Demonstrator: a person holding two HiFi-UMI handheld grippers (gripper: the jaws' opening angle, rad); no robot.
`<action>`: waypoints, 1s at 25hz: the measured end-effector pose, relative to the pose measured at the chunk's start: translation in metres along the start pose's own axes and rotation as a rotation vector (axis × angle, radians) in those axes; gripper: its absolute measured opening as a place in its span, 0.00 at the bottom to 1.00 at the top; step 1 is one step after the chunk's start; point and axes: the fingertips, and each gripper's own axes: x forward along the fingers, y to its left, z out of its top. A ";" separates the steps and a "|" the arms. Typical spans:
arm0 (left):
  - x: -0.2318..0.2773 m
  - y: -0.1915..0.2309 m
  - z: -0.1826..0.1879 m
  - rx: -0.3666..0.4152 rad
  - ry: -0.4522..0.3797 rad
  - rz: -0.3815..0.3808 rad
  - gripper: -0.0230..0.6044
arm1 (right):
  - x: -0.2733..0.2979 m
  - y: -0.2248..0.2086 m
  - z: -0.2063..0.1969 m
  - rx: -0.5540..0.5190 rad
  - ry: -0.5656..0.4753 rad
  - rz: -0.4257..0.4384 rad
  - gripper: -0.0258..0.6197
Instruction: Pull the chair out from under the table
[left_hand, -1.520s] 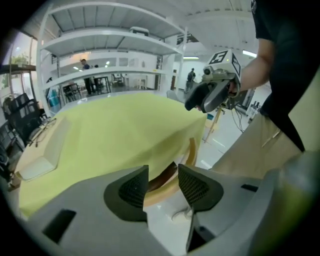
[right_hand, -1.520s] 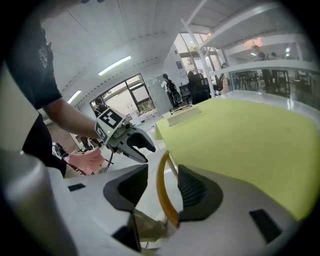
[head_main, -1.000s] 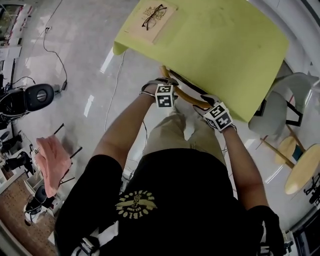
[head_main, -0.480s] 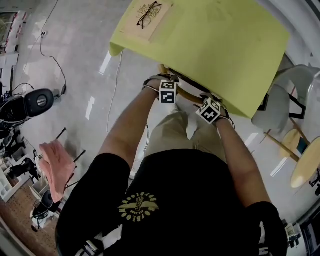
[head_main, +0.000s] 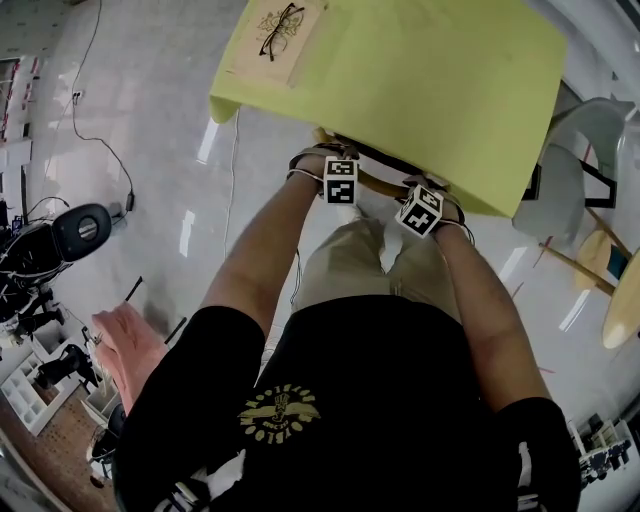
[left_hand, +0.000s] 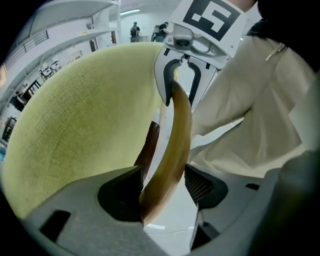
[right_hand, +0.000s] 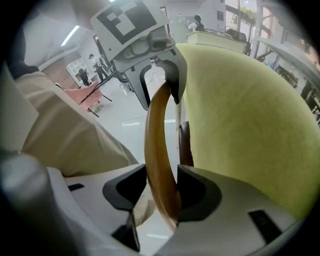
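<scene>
1. The grasp was being set. The chair (head_main: 380, 186) sat tucked under the yellow-green table (head_main: 420, 80), with only its wooden back rail (left_hand: 172, 145) showing at the near edge
2. The left gripper (left_hand: 165, 182) straddled the rail, its jaws wide and just opened further, with a gap at one pad. The right gripper (right_hand: 162, 187) had just been closing, and its pads looked pressed on the rail
3. Next, I judged, the left had to clamp, then both pull back towards the person
4. Counted: one chair, one table, two grippers, one pair of glasses (head_main: 280, 30)
</scene>
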 end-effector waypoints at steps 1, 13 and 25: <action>0.000 0.000 -0.001 0.002 0.005 -0.008 0.42 | 0.000 0.000 0.000 -0.001 0.003 0.006 0.33; -0.004 -0.037 -0.002 0.030 0.004 -0.086 0.37 | -0.007 0.025 0.000 -0.022 0.050 -0.023 0.33; 0.006 -0.104 0.007 -0.019 0.020 -0.095 0.35 | -0.010 0.079 -0.026 -0.079 0.055 0.028 0.32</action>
